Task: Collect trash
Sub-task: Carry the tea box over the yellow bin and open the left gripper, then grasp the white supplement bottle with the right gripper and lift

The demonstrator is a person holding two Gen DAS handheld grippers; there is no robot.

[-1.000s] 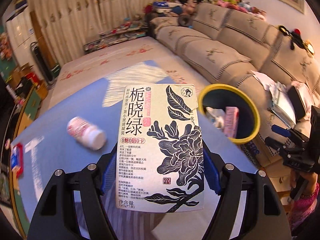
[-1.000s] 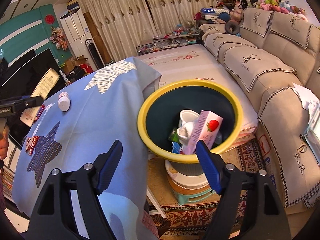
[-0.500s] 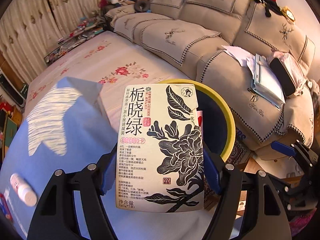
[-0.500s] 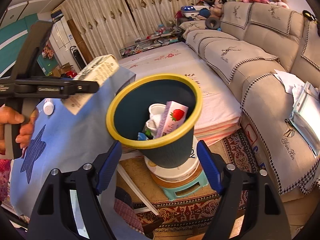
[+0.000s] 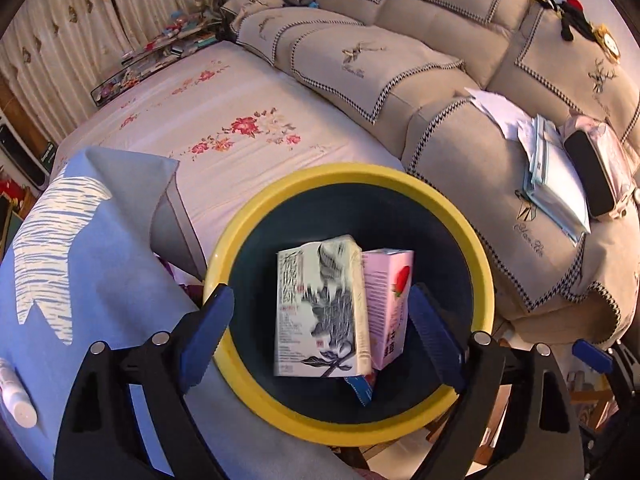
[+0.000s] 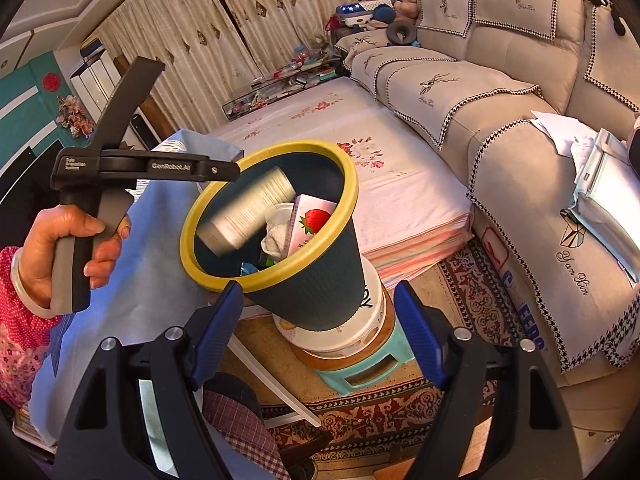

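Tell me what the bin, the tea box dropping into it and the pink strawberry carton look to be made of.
Bin: likely plastic, a matte dark ribbed wall in the right wrist view with a smooth, slightly glossy yellow rim. Tea box: printed paperboard by its flat panels and sharp folded edges, matte; blurred as it falls. Strawberry carton: probably coated paperboard, with creased corners and a faint sheen.

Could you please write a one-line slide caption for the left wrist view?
Left gripper opening above the yellow-rimmed bin; the released tea box drops beside a pink carton.
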